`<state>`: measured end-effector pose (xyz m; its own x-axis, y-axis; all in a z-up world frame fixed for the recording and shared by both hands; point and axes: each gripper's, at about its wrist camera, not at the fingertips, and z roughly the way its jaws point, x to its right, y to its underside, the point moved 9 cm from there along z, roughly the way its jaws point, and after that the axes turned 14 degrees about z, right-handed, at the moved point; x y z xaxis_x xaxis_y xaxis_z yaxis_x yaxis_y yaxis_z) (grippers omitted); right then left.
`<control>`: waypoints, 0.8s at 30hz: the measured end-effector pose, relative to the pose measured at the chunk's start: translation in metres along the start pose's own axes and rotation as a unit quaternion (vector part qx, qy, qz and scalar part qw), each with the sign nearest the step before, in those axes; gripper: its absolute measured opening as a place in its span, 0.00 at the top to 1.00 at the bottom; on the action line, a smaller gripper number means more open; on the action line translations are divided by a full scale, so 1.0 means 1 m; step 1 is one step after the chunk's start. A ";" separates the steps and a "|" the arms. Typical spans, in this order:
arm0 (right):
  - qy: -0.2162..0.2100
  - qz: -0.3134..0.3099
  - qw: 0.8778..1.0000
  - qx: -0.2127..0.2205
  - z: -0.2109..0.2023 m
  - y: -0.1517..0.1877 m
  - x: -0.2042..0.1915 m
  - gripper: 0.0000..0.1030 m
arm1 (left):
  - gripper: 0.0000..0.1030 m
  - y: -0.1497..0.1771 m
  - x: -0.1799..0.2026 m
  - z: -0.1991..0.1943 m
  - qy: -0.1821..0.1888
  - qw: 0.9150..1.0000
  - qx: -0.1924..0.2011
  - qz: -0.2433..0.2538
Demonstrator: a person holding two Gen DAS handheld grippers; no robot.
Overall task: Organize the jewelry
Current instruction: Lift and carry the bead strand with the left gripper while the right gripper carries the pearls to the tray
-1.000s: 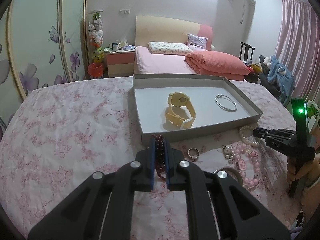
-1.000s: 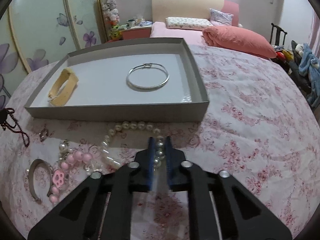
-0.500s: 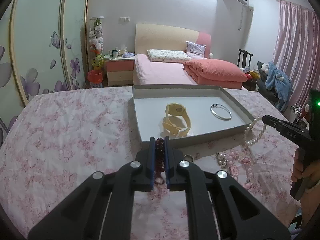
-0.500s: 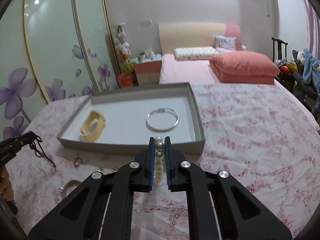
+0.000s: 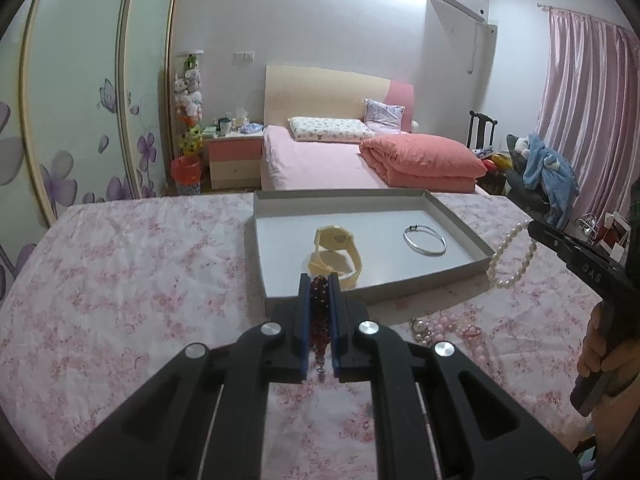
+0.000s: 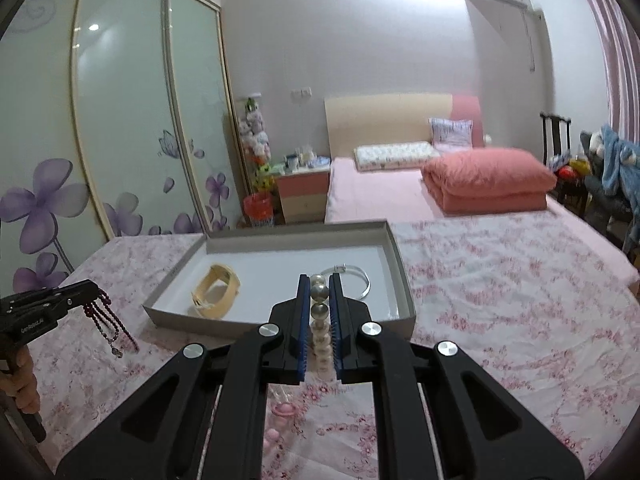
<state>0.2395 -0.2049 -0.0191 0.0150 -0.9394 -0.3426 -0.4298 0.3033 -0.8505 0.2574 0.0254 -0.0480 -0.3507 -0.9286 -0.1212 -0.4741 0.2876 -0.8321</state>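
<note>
A grey tray sits on the floral table and holds a cream watch and a silver bangle. My left gripper is shut on a dark red bead necklace, held above the table just before the tray's near wall. It also shows in the right wrist view, dangling. My right gripper is shut on a white pearl necklace, lifted right of the tray; its loop hangs in the left wrist view.
Pink and pearl bead jewelry lies on the floral cloth right of the left gripper and below the right gripper. A bed with a folded pink quilt stands behind the table. A chair with clothes stands at the far right.
Both grippers have risen from the table, lifting the dark bead necklace and the pearl necklace into the air. The tray now looks farther and lower in both views.
</note>
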 end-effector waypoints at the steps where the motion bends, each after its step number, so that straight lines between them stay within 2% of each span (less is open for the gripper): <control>1: -0.003 -0.006 1.000 0.010 -0.003 -0.002 -0.004 0.90 | 0.91 -0.002 0.001 -0.002 -0.004 1.000 0.004 0.002; 11: -0.014 -0.041 0.996 0.072 -0.019 -0.012 -0.028 0.90 | 0.91 -0.022 0.013 -0.015 -0.024 0.999 0.041 0.016; 24: 0.000 -0.093 0.984 0.154 -0.029 -0.023 -0.052 0.90 | 0.91 -0.044 0.028 -0.024 -0.065 0.994 0.083 0.036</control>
<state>0.2219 -0.1678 0.0297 0.0665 -0.9831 -0.1703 -0.1267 0.1610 -0.9788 0.2495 -0.0079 -0.0016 -0.2666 -0.9324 -0.2442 -0.3073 0.3223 -0.8954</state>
